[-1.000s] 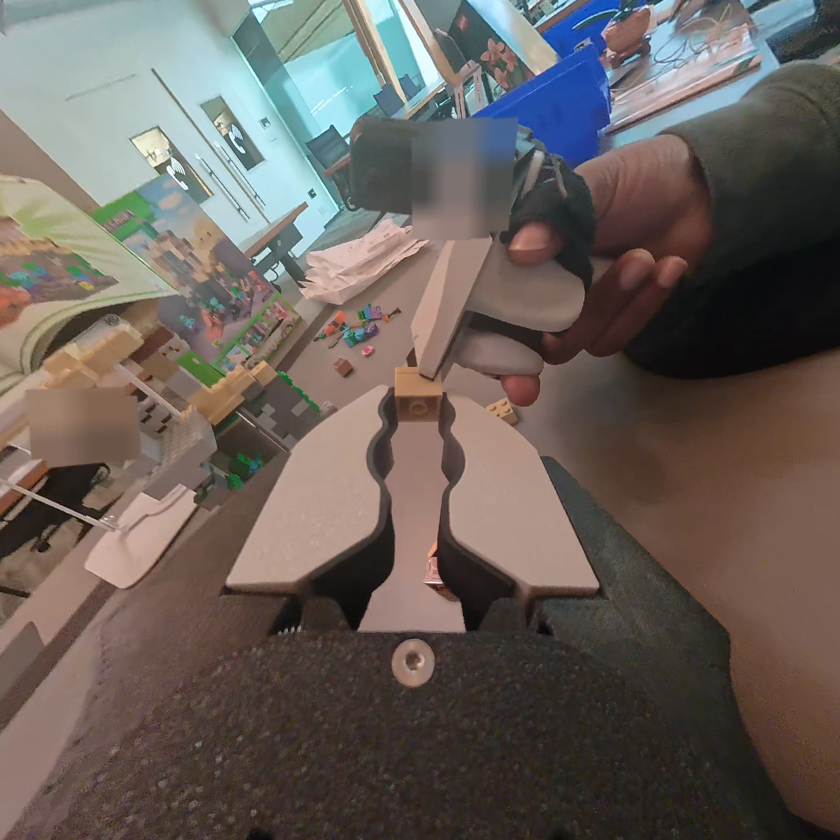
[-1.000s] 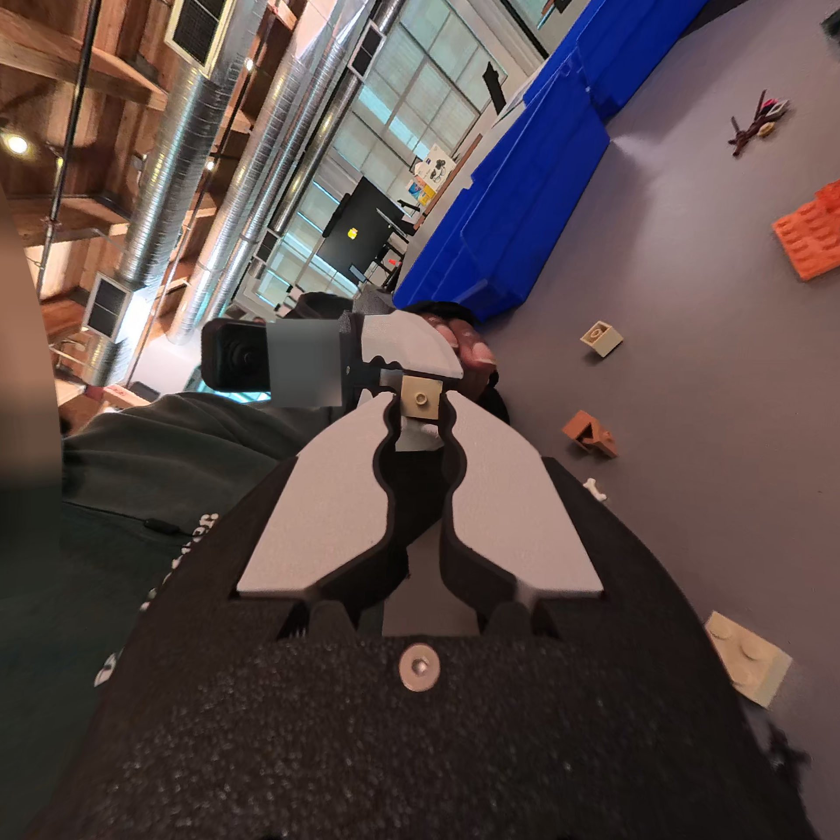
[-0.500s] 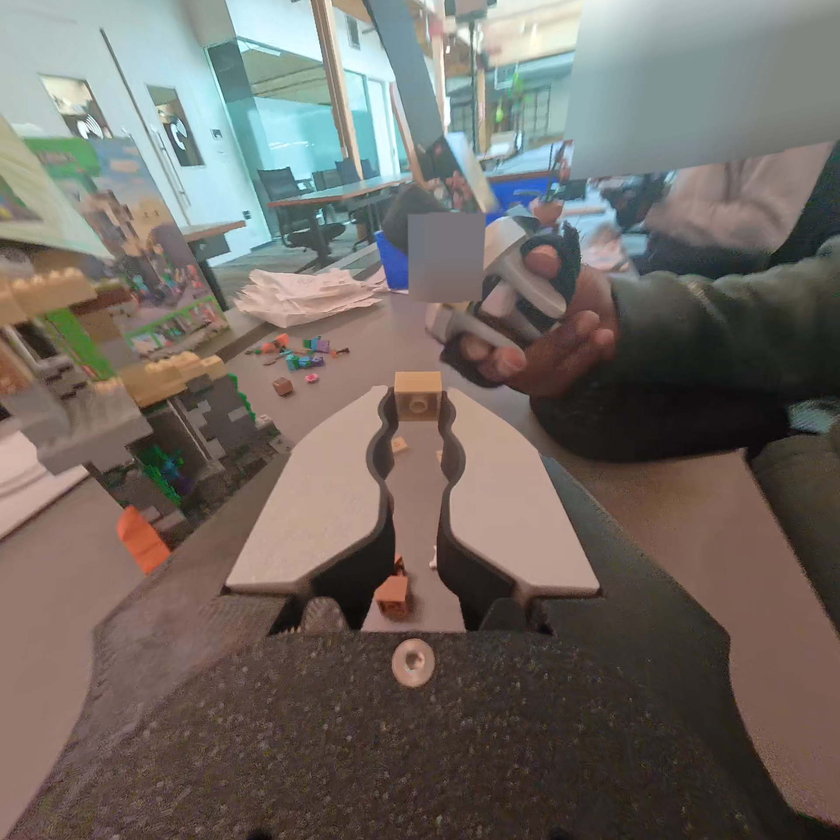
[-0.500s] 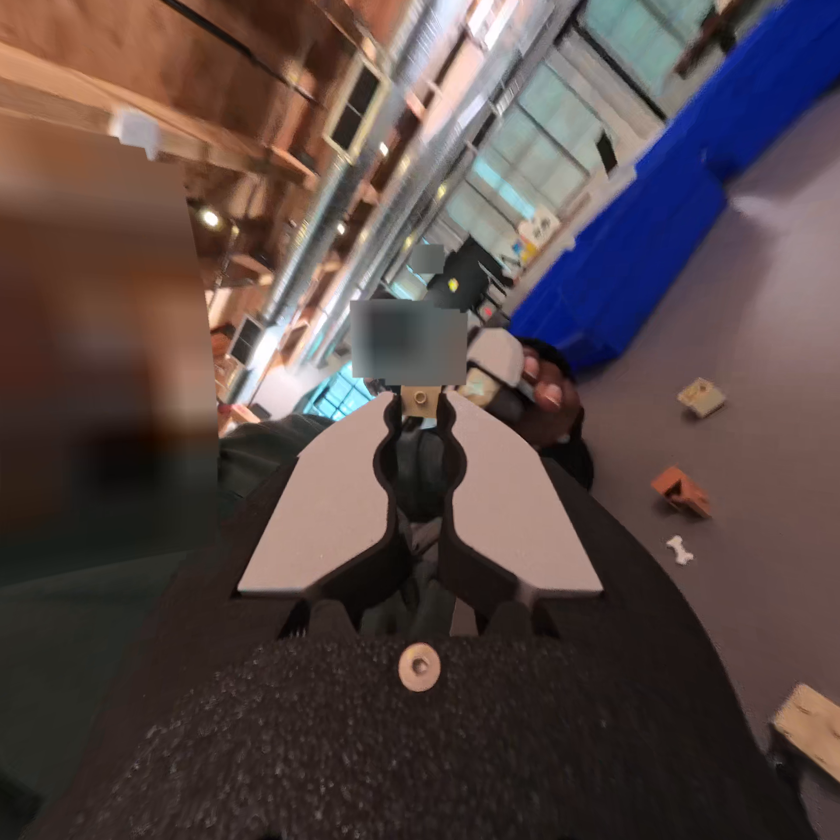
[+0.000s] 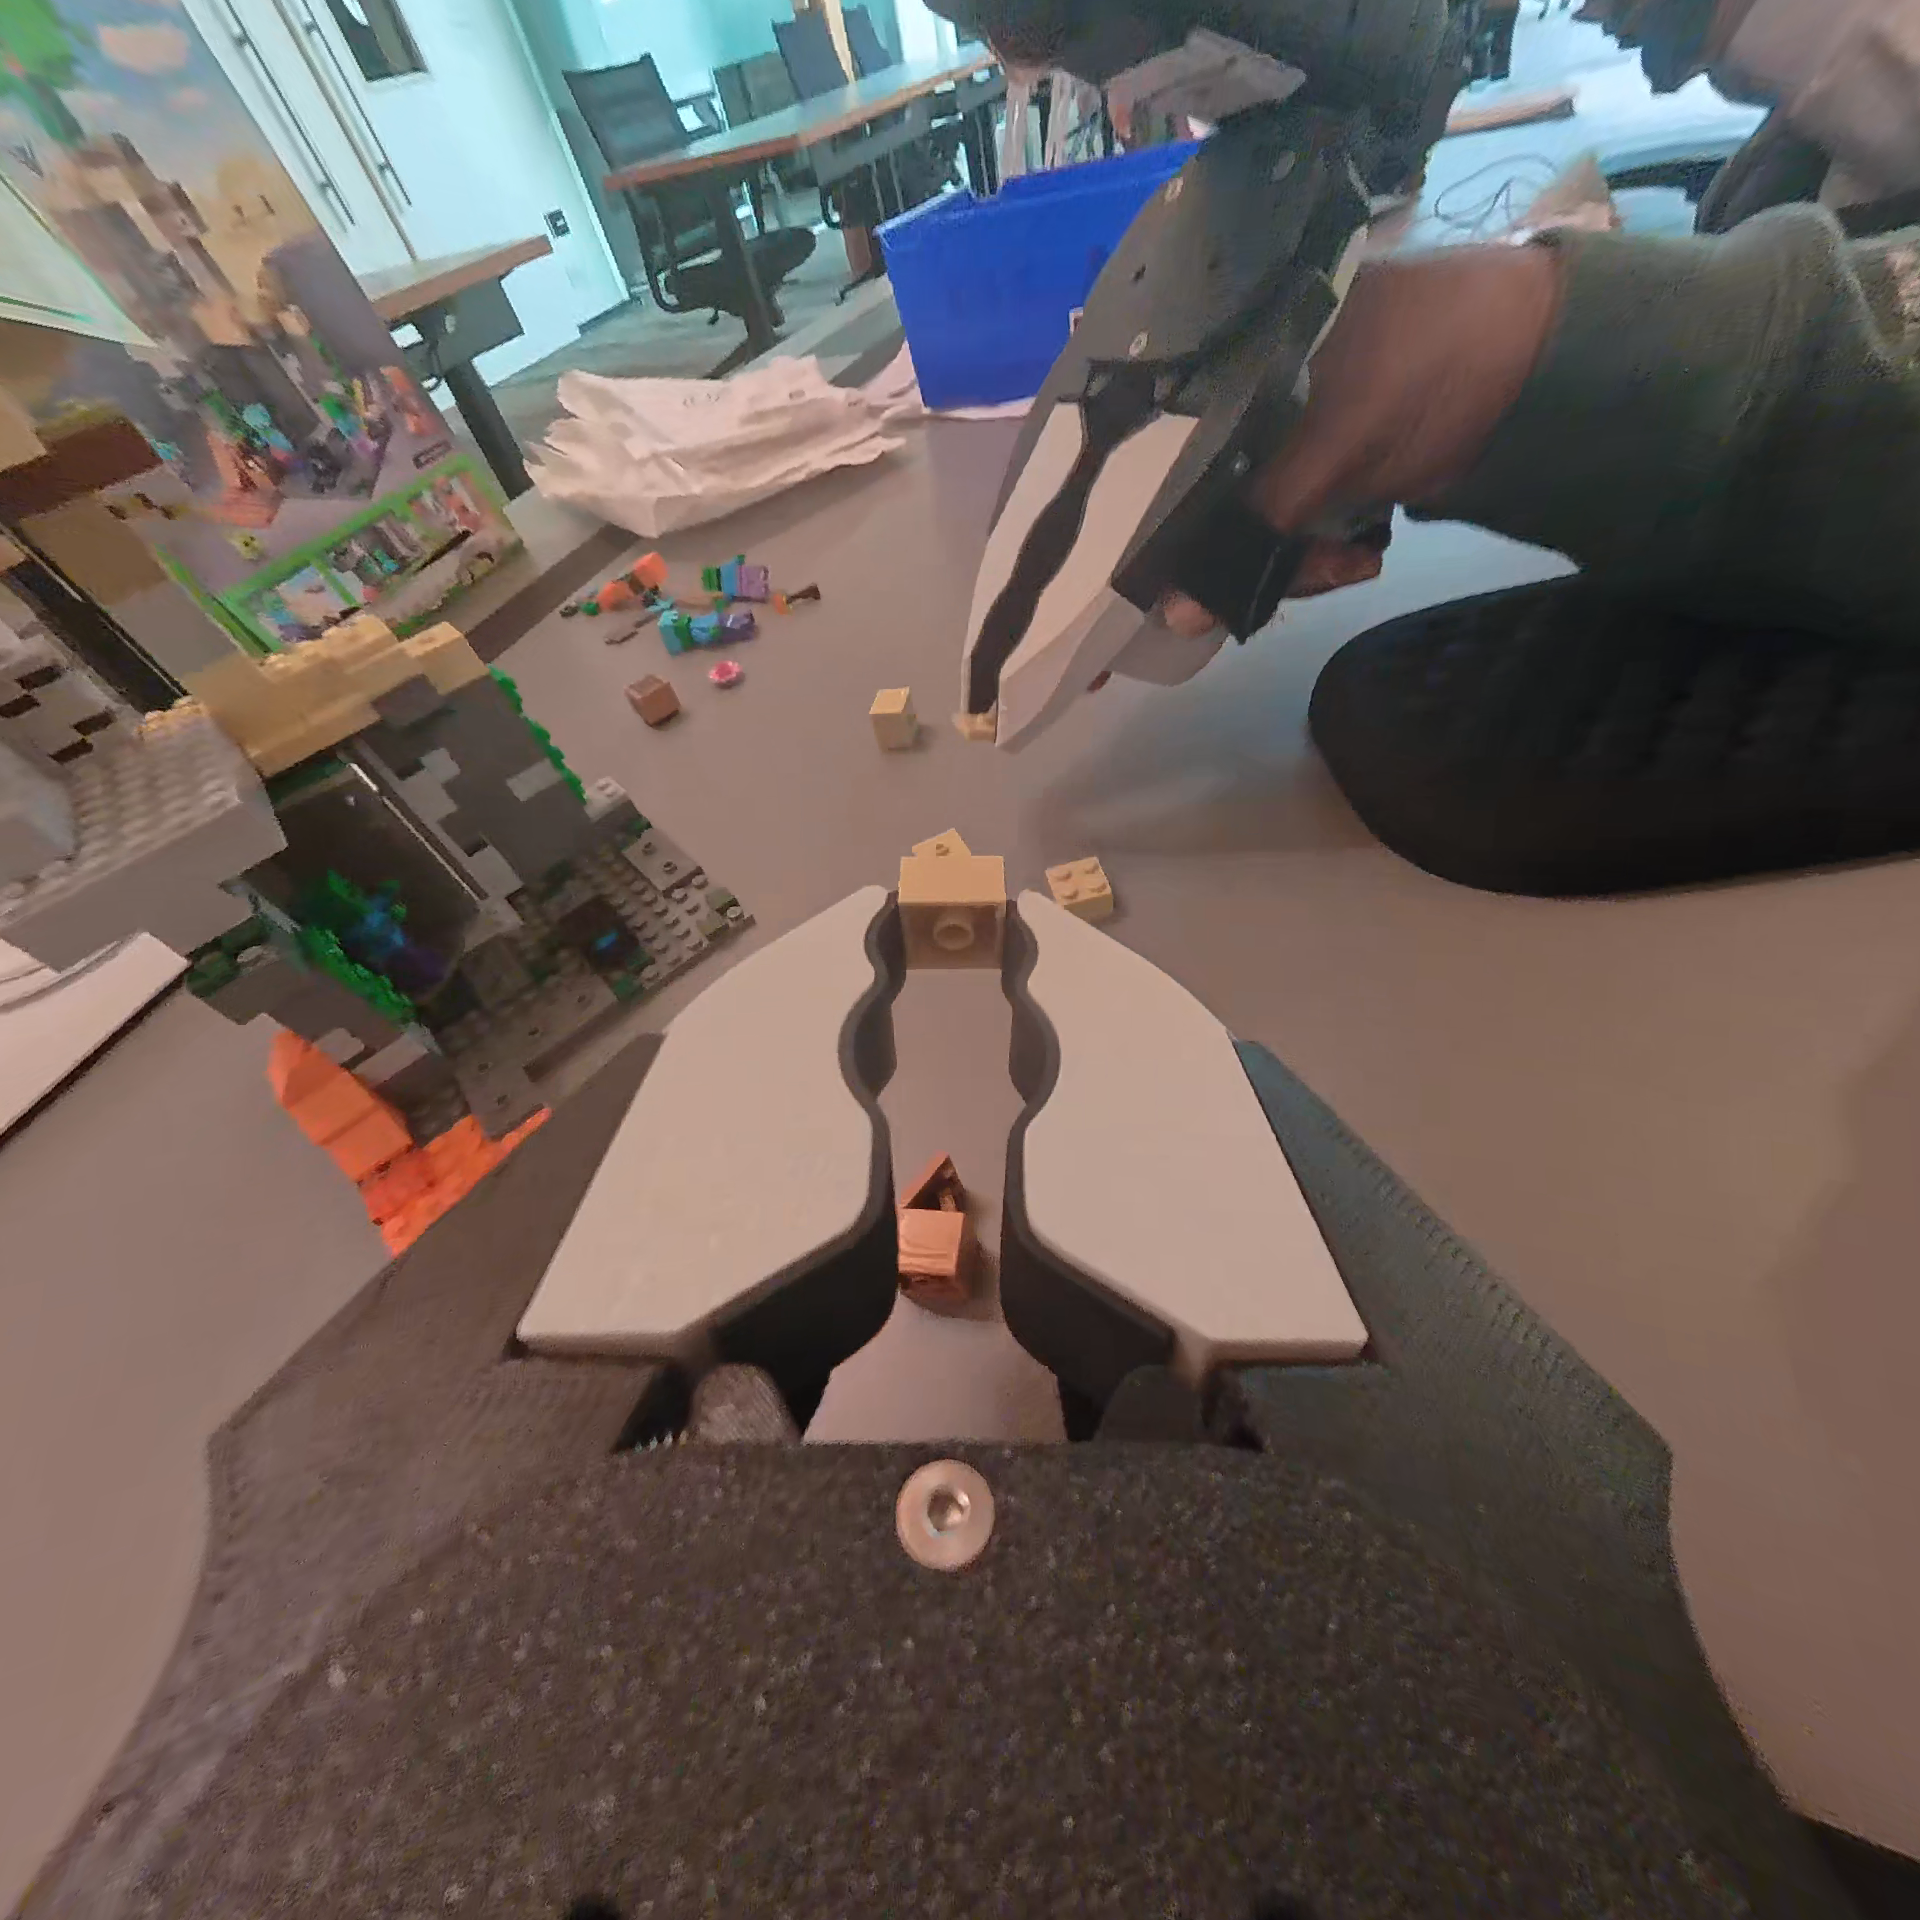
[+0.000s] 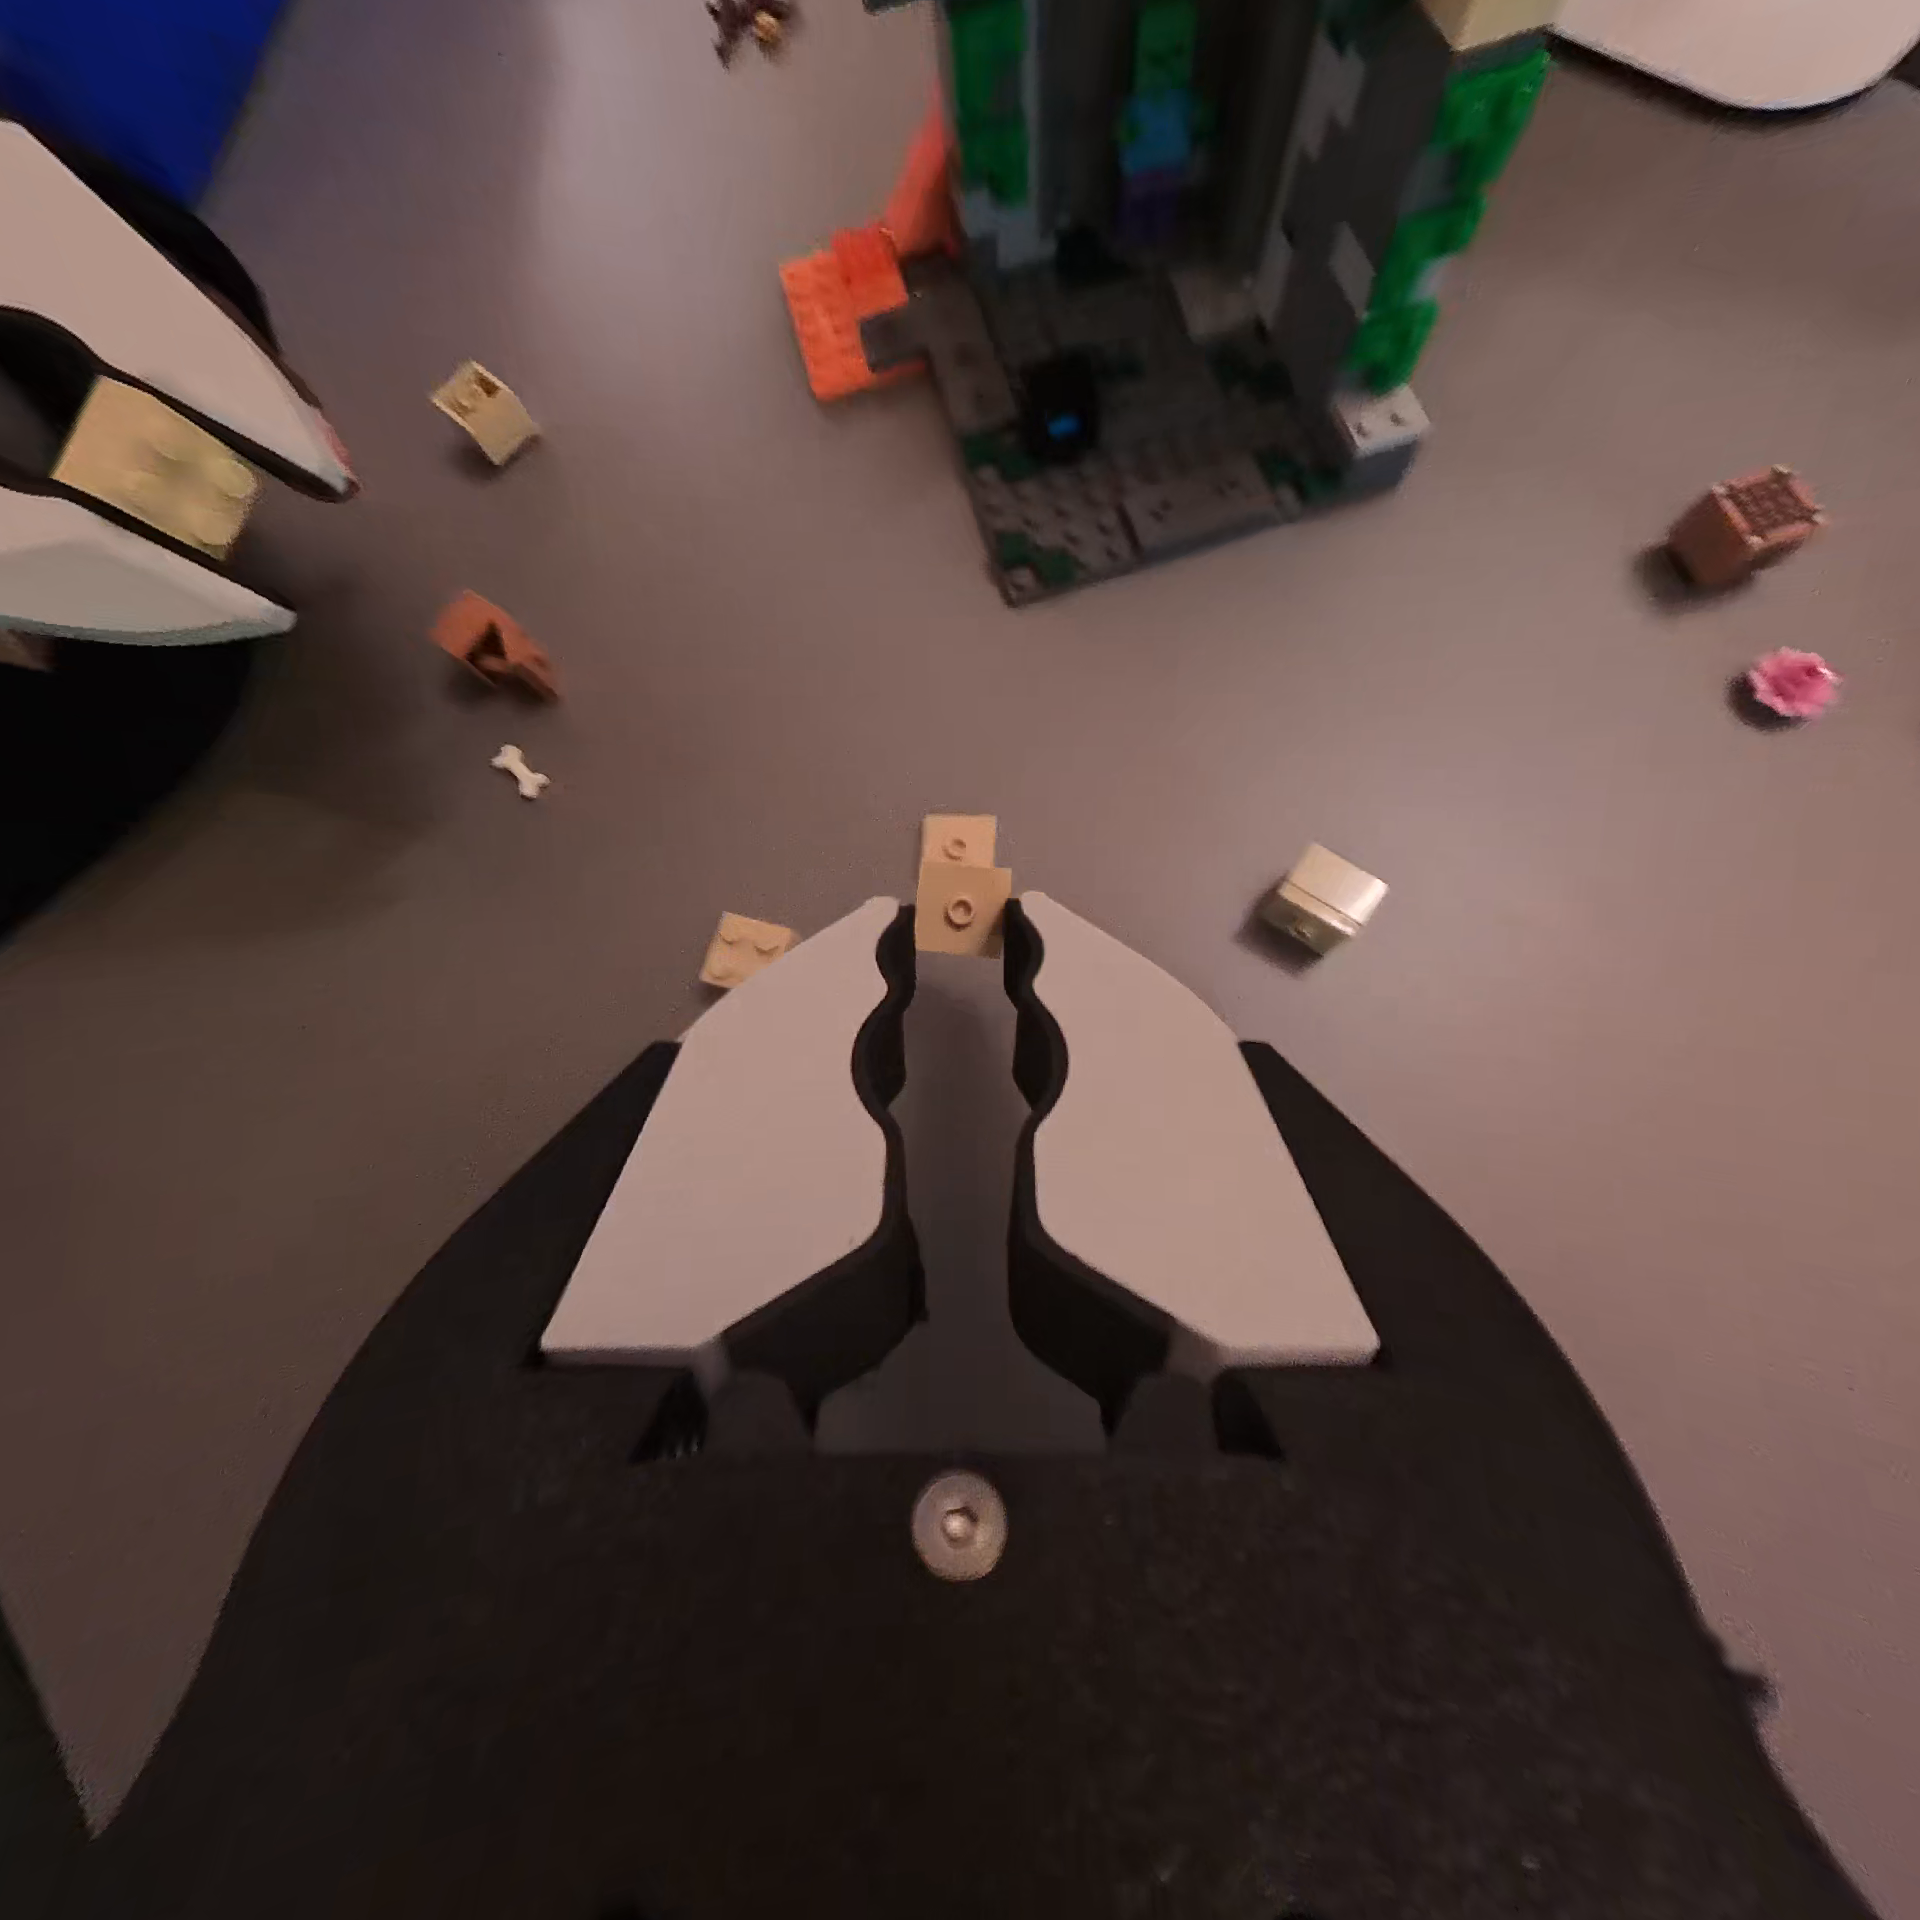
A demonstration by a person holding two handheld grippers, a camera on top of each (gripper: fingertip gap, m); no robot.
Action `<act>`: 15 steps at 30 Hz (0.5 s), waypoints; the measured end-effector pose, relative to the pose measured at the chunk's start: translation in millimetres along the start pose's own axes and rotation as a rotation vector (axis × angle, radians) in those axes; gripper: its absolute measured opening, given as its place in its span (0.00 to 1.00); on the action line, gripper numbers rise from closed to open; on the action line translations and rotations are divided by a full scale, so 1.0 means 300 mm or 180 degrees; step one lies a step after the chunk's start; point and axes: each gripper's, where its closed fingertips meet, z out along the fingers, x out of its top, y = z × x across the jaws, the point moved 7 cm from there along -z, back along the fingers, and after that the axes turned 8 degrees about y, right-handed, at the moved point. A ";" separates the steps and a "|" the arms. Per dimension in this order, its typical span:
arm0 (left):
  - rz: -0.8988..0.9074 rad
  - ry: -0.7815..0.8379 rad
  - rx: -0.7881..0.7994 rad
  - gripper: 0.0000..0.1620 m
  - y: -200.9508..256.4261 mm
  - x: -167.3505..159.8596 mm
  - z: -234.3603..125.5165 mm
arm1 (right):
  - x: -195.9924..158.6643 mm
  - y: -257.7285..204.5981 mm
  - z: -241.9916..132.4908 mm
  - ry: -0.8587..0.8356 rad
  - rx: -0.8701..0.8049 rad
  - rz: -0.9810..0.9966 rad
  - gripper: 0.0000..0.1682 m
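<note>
My left gripper (image 5: 951, 914) is shut on a tan brick (image 5: 951, 927), held just above the grey table. It also shows at the left edge of the right wrist view (image 6: 197, 499), with the brick (image 6: 156, 473) between its fingers. My right gripper (image 6: 958, 912) is shut on a small tan plate (image 6: 961, 916) and points down at the table. In the left wrist view it hangs at upper right (image 5: 987, 727), held by a hand, with the plate (image 5: 977, 724) at its tip. The two grippers are apart.
A brick-built model (image 5: 447, 831) with orange pieces (image 5: 353, 1132) stands left; it is ahead in the right wrist view (image 6: 1195, 260). Loose tan pieces (image 6: 743, 945), a brown piece (image 6: 494, 644), a white cube (image 6: 1325, 899), a picture box (image 5: 260, 364), papers (image 5: 707, 436) and a blue bin (image 5: 997, 281) are around. One gripper's finger ends stand about 12 centimetres off the other's.
The grippers were tip to tip with their tan pieces touching. They have drawn apart. The right gripper has swung down toward the table, and the left has tilted down toward the tabletop.
</note>
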 end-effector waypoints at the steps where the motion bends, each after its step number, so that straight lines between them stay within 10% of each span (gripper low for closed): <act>1: 0.0015 -0.0036 -0.0003 0.11 0.002 -0.004 0.004 | -0.006 0.006 -0.005 -0.0040 -0.0037 -0.0011 0.09; 15: 0.0156 -0.0127 -0.0056 0.11 0.016 -0.016 0.016 | 0.011 -0.042 -0.015 0.0221 0.0374 -0.0044 0.22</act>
